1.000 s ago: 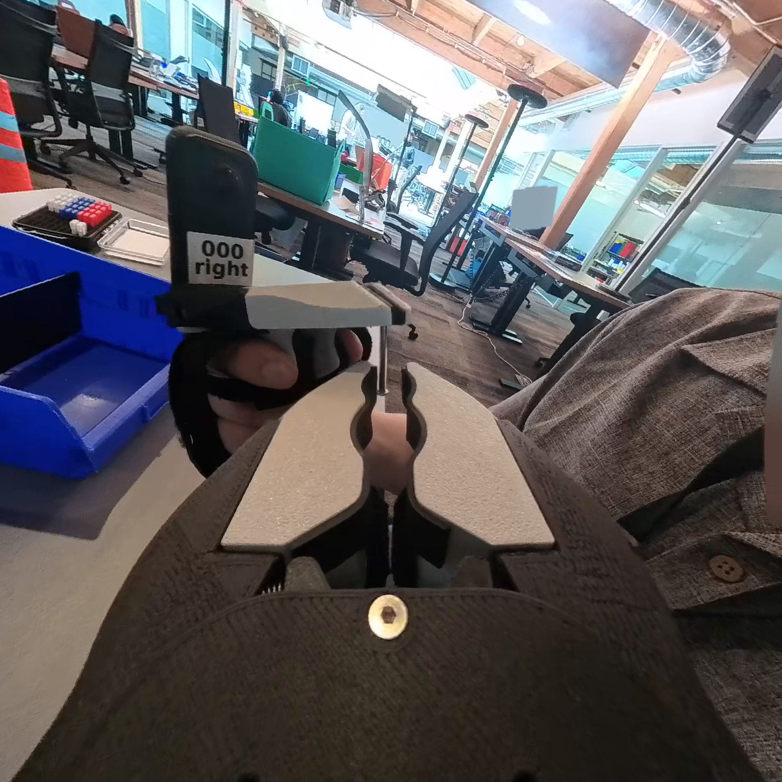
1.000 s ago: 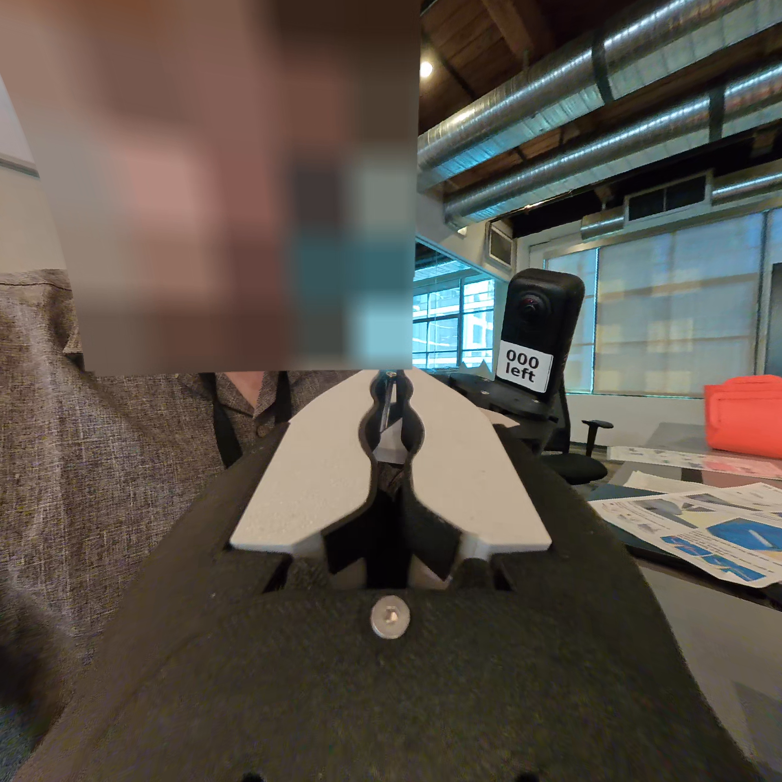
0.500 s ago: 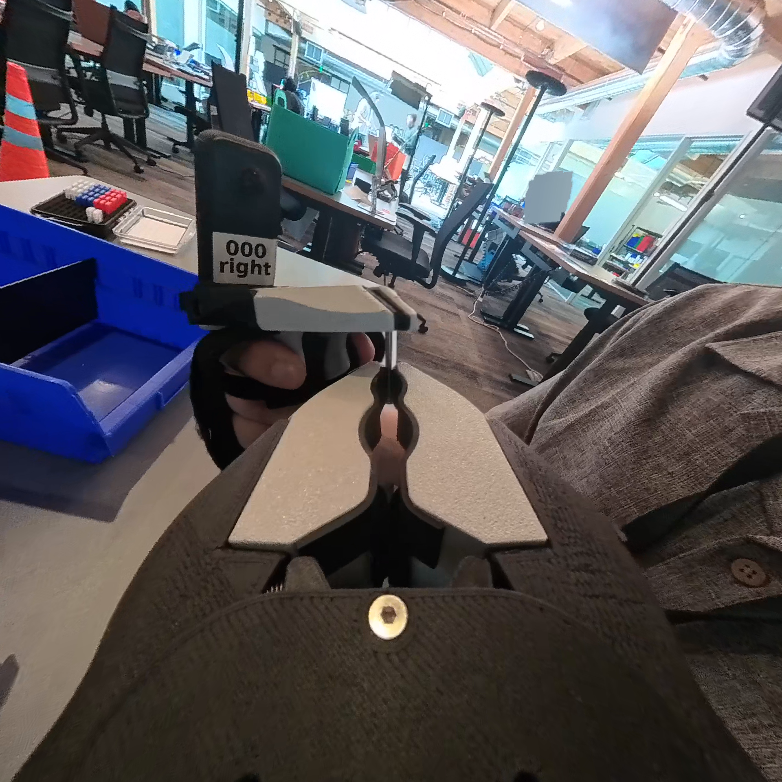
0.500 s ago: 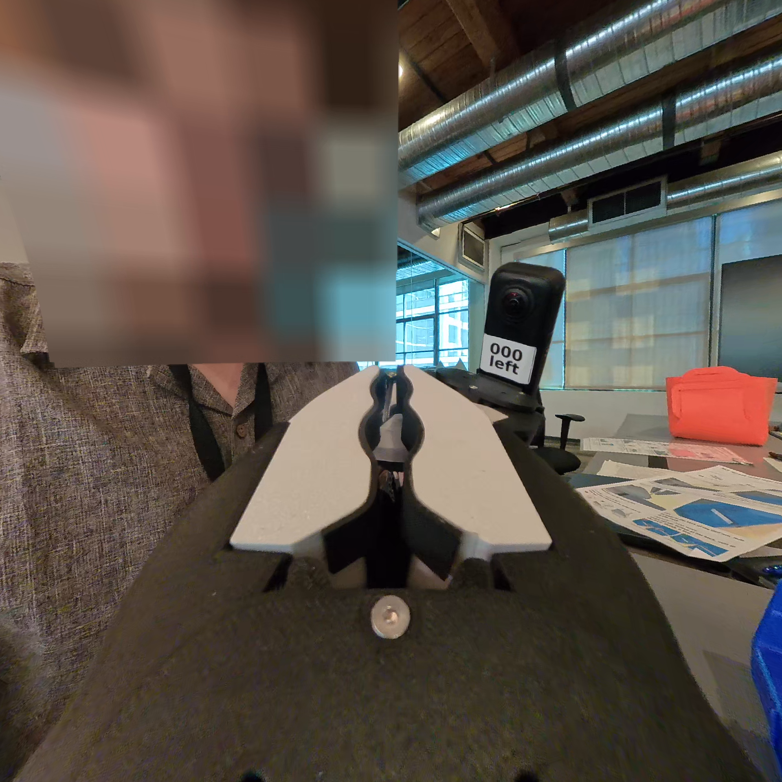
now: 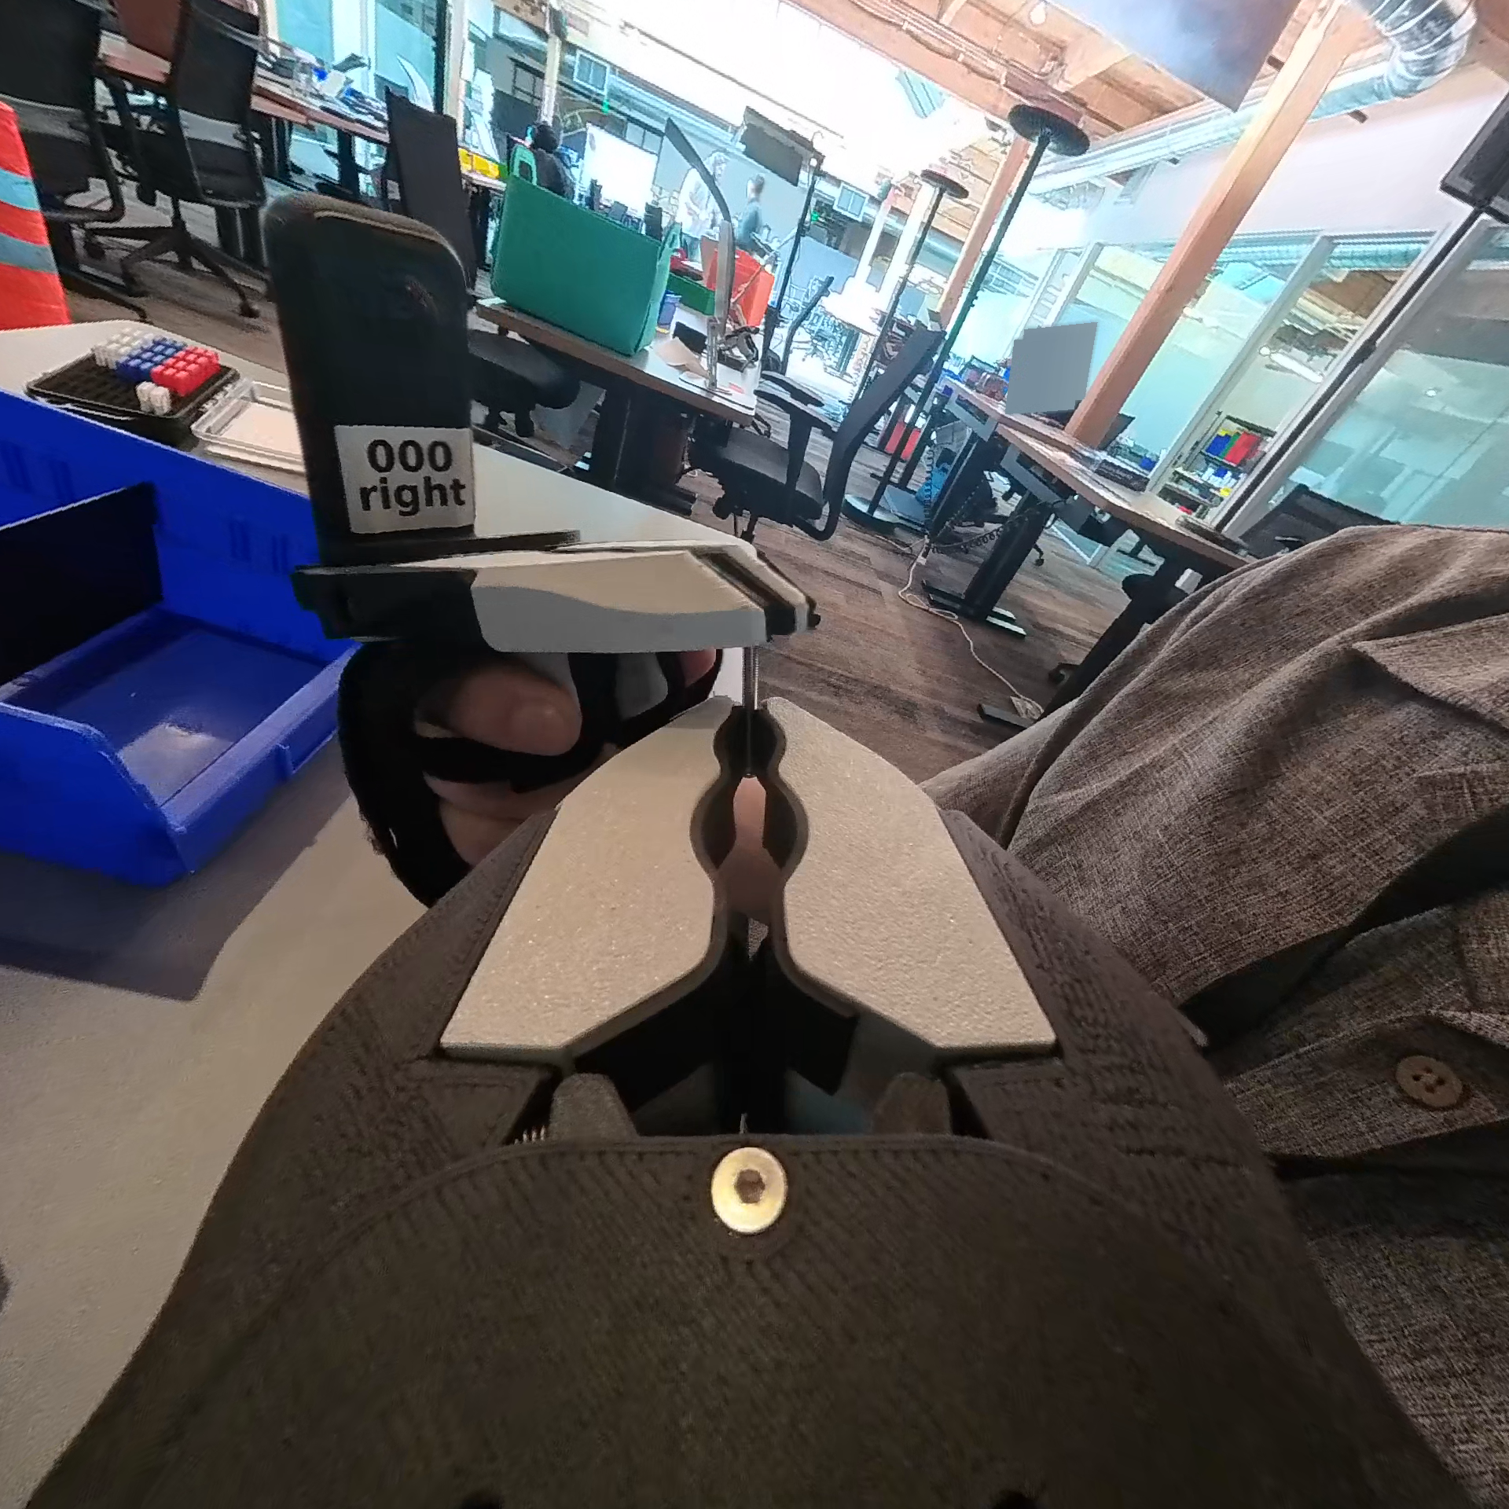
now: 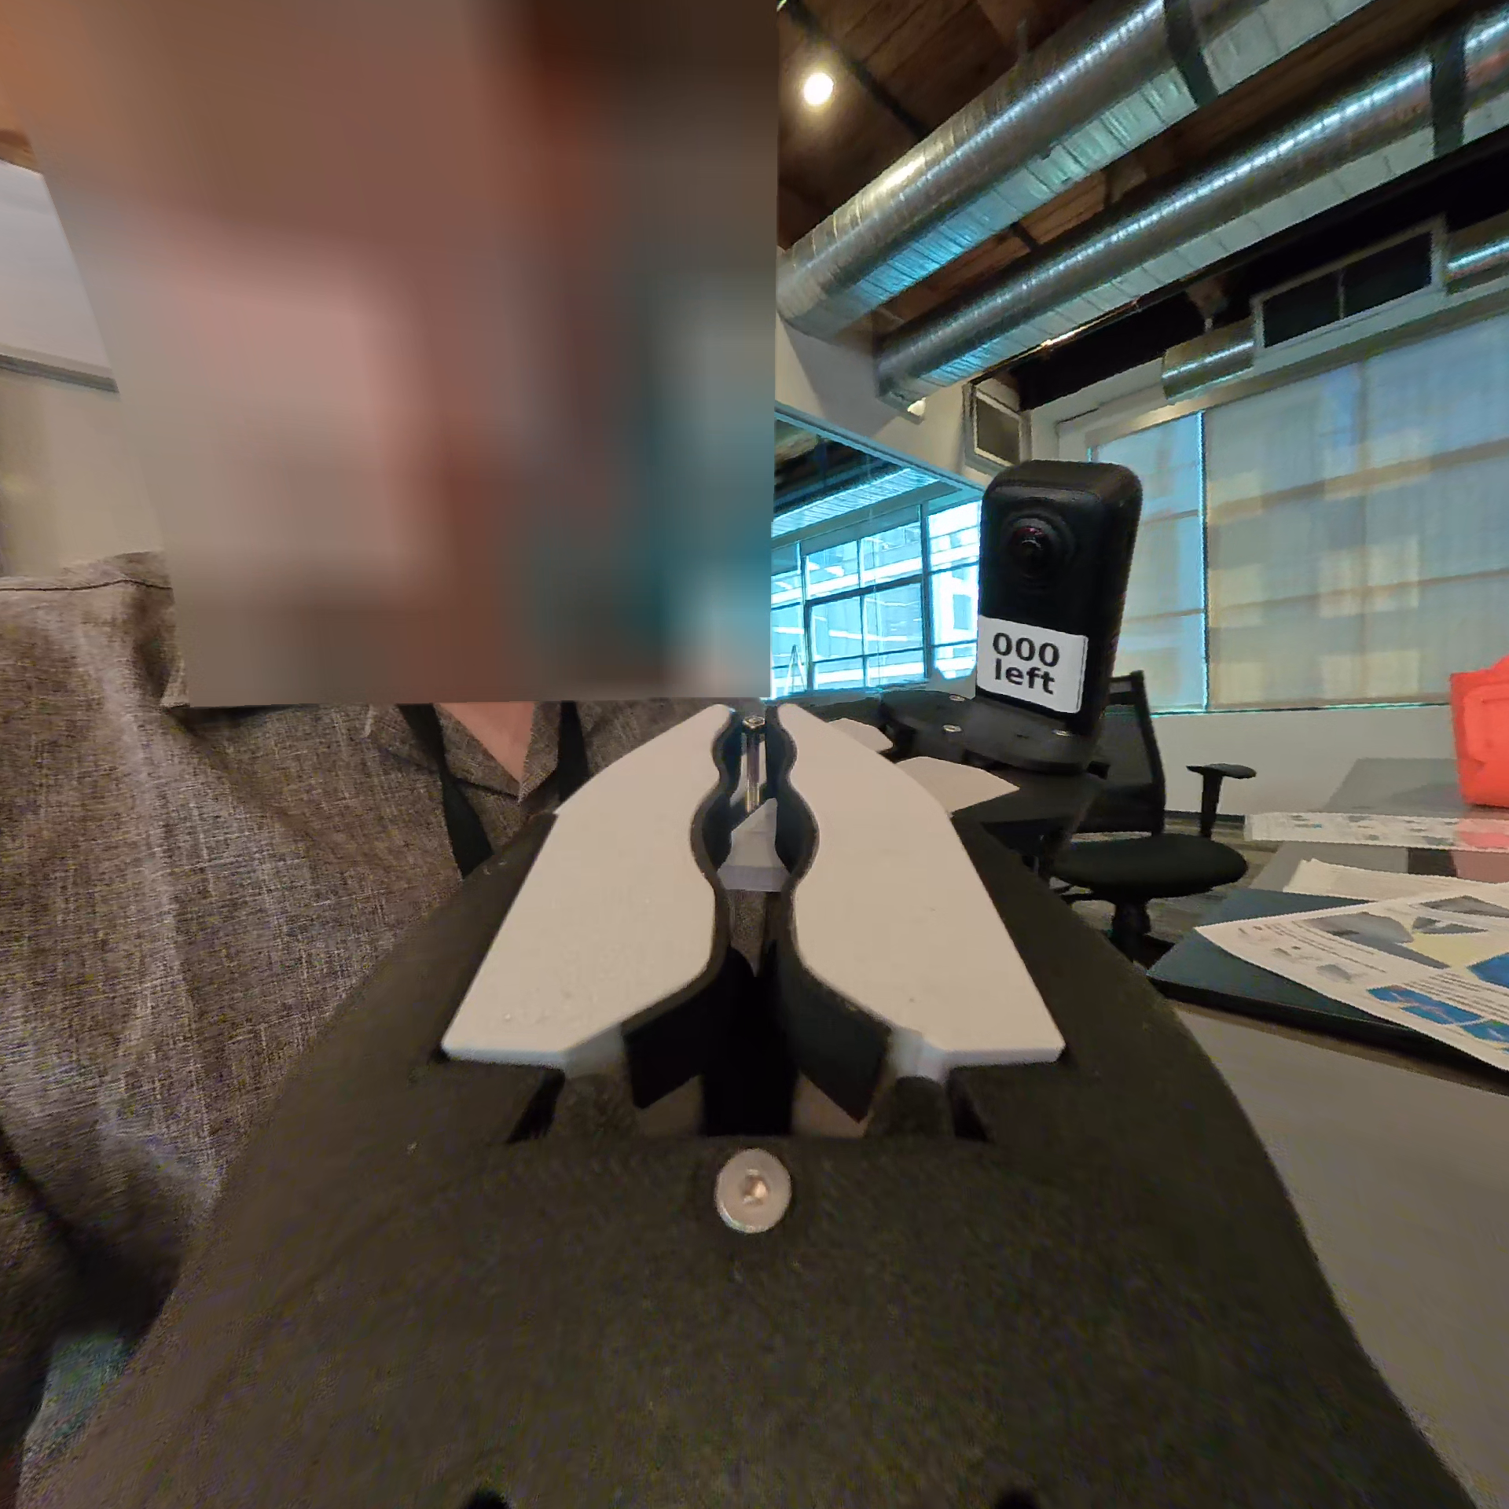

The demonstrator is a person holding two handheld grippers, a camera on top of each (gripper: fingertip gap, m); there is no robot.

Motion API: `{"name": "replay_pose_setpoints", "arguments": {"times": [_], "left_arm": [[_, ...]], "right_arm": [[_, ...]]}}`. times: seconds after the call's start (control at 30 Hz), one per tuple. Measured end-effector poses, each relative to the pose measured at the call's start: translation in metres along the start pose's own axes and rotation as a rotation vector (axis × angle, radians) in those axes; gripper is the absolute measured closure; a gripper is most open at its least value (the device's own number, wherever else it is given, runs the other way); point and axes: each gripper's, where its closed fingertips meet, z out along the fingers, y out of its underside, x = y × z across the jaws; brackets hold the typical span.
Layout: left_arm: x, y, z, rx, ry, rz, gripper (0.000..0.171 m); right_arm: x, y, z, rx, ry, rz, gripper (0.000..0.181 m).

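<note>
Since a second earlier, the left claw (image 5: 750,714) had been brought from slightly parted to closed, and its tips had been moved up under the right claw (image 5: 780,612). A thin metal screw (image 5: 750,682) was thereby gripped at both ends. It was held upright at the 12 o'clock tip of the left wrist view. Its head was pinched in the closed right claw above and its shaft was clamped between the left claw's fingers below. The two claws were set crosswise to each other and nearly touching. A hand (image 5: 506,735) was seen wrapped round the right claw's grip.

At 9 o'clock in that view, a blue bin (image 5: 90,808) was seen on the grey tabletop (image 5: 163,1143), split by a black divider. Nothing was seen in the compartment that showed. At 10 o'clock, farther off, a black tray (image 5: 77,392) was seen holding small red, blue and white blocks, with a clear flat tray (image 5: 245,429) just beside it.

In the right wrist view, printed sheets (image 6: 1388,955) were seen at 3 o'clock, with an orange bag (image 6: 1482,735) beyond them.
</note>
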Motion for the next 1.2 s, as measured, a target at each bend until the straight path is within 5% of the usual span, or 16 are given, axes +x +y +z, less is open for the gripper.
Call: {"name": "replay_pose_setpoints", "arguments": {"times": [0.3,0.57,0.67,0.83,1.2], "left_arm": [[-0.004,-0.004,-0.004,0.010,-0.072,0.039,0.169],[-0.038,-0.002,-0.014,0.021,-0.289,0.111,0.170],[-0.048,-0.003,-0.016,0.033,-0.376,0.156,0.170],[-0.057,0.002,-0.017,0.019,-0.471,0.203,0.169],[-0.058,0.002,-0.018,0.011,-0.515,0.250,0.169]], "right_arm": [[-0.001,-0.016,-0.016,0.102,0.076,-0.010,0.161],[0.033,-0.008,-0.043,-0.051,0.976,-0.245,0.154],[0.033,-0.004,-0.044,-0.075,1.144,-0.311,0.152],[0.035,-0.002,-0.039,-0.100,1.296,-0.448,0.153],[0.047,-0.002,-0.034,-0.089,1.339,-0.469,0.164]]}}
